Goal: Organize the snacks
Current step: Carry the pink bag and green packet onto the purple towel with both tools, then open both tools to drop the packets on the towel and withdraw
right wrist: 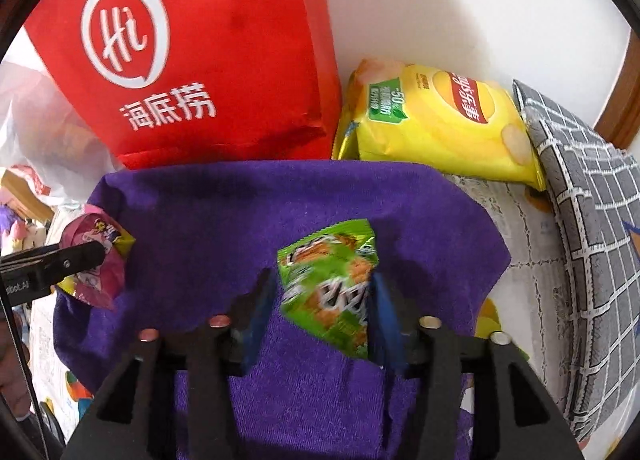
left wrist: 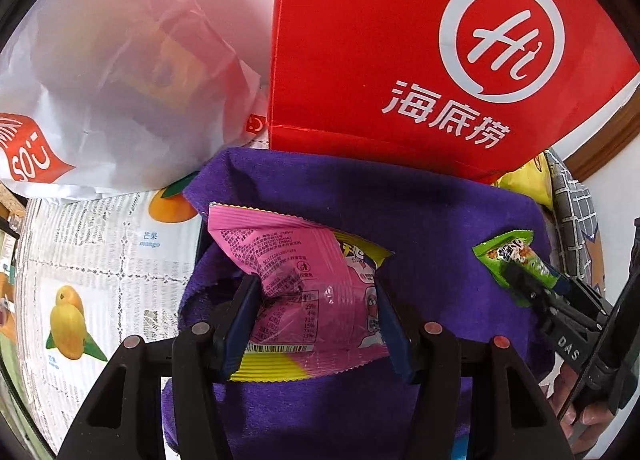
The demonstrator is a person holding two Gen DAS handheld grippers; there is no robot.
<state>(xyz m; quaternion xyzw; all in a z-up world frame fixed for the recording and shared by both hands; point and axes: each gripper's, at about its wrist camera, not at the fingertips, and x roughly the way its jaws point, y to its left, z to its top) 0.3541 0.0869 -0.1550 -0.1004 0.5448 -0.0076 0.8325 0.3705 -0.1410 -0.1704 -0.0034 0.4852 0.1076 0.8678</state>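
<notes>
With your left hand-held gripper (left wrist: 316, 324) clamped on the pink snack packet (left wrist: 304, 288) and your right hand-held gripper (right wrist: 324, 312) on the green snack packet (right wrist: 332, 284), lower both into the purple felt bin (right wrist: 240, 215).

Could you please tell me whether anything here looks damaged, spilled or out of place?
Nothing stands out: the pink foil snack packet and green foil snack packet look sealed, each held in a claw above the purple cloth.
</notes>
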